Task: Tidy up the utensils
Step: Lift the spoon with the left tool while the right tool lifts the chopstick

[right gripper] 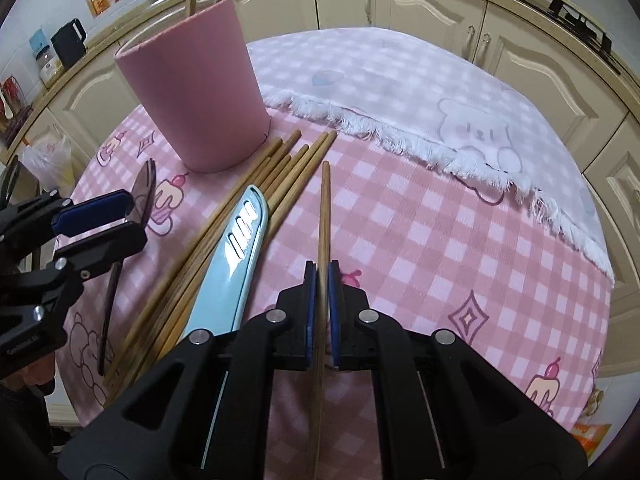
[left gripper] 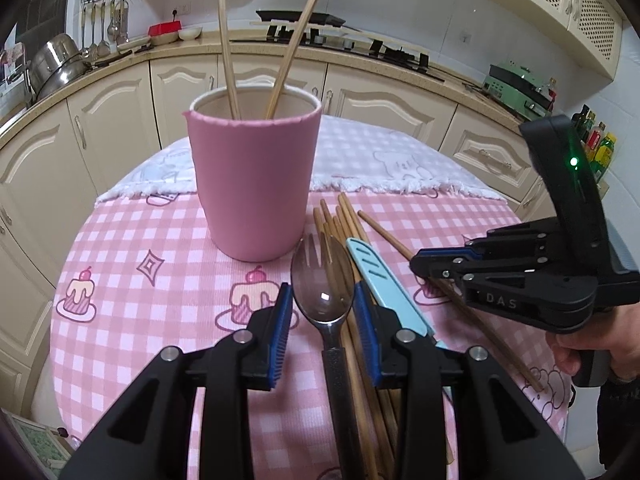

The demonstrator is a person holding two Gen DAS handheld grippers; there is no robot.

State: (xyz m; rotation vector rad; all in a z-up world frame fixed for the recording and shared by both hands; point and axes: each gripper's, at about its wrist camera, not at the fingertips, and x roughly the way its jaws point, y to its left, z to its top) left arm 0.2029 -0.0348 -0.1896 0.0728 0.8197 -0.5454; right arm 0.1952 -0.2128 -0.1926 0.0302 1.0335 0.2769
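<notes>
Here the right tool pinches 1 chopstick, the left tool clamps a spork; either long handle could snag the pink cup rim and tip it.

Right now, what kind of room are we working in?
Most likely a home kitchen: a gas stove on the counter, cream cabinets below it, and ladles hanging on a wall rack beside steel pots.

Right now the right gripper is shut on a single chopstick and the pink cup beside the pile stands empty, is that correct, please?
Not quite: the pink cup is not empty; two chopsticks stand in it, as the left wrist view shows. The right gripper is indeed shut on a single chopstick.
</notes>
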